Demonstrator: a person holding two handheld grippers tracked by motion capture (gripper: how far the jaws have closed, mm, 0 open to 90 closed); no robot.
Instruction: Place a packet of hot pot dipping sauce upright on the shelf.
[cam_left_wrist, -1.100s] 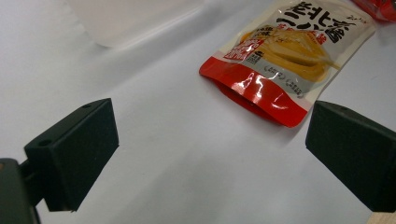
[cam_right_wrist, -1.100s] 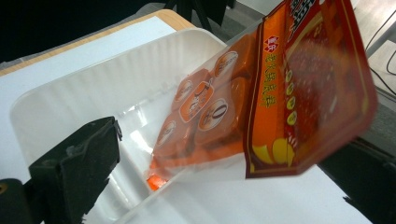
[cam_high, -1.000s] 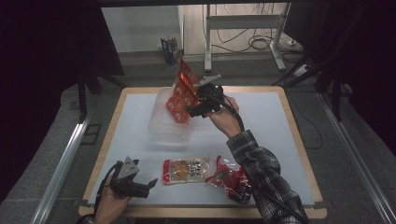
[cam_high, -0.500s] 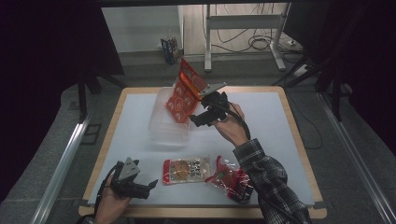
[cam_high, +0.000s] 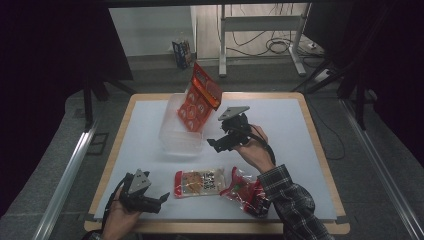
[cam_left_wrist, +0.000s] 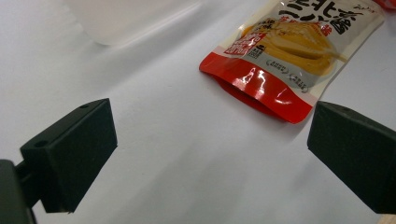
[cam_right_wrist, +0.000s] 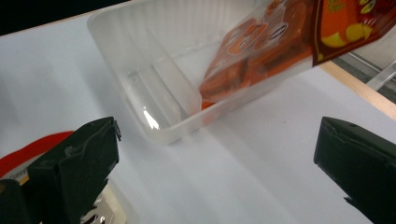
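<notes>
Both pairs of black jaws are standing wide apart and gripping nothing. The right gripper (cam_high: 220, 142) is hovering over the middle of the white tabletop (cam_high: 300, 150), just right of the clear, ribbed plastic tub (cam_high: 172, 137), with its jaws pointing toward that tub; in the right gripper view the tub (cam_right_wrist: 154, 88) is lying straight ahead between the two jaws. An orange, glossy snack pouch (cam_high: 199, 98) is leaning upright inside the tub, its lower end sitting on the tub floor and its upper end sticking up past the far rim (the same pouch (cam_right_wrist: 275, 46) is showing through the clear wall in the right gripper view).

The left gripper (cam_high: 159, 199) is resting low at the near left corner of the table, jaws pointing right toward a flat red-and-yellow printed food pouch (cam_high: 199, 182) lying just beside it. In the left gripper view that pouch (cam_left_wrist: 285, 51) is lying ahead on the white surface, apart from both jaws. A crinkled red-and-clear packet (cam_high: 245, 189) is lying next to it, touching the plaid sleeve (cam_high: 290, 205).

The table is edged in pale wood (cam_high: 215, 227). Beyond it, the room is sitting dark at the sides, with grey floor, a metal frame (cam_high: 260, 35) and loose cables (cam_high: 285, 47) at the back.
</notes>
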